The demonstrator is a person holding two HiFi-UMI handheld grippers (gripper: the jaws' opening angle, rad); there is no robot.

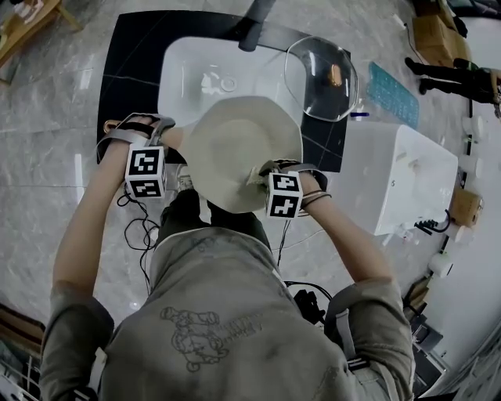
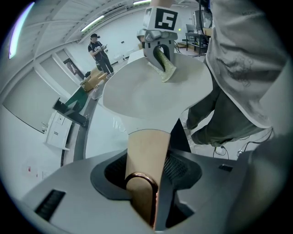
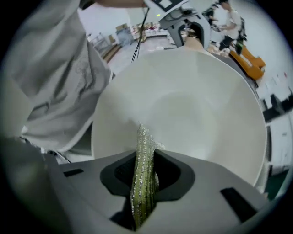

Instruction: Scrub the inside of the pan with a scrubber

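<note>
A cream pan (image 1: 243, 149) is held tilted above the sink, its inside facing me. My left gripper (image 1: 171, 141) is shut on the pan's tan handle (image 2: 146, 151), which ends in a copper loop. In the left gripper view the pan (image 2: 151, 98) stretches away from the left gripper (image 2: 145, 183). My right gripper (image 1: 262, 174) is shut on a green glittery scrubber (image 3: 144, 151), which stands on edge between the jaws. The scrubber (image 2: 164, 67) lies against the pan's inner wall (image 3: 192, 109) near the rim closest to me. The right gripper (image 3: 143, 180) faces the pan's bowl.
A white sink (image 1: 192, 74) sits in a black counter, with a faucet (image 1: 254, 23) behind it. A glass lid (image 1: 321, 78) rests at the sink's right. A white cabinet (image 1: 399, 180) stands to the right, near a teal mat (image 1: 394, 94). A person (image 2: 98, 48) stands far off.
</note>
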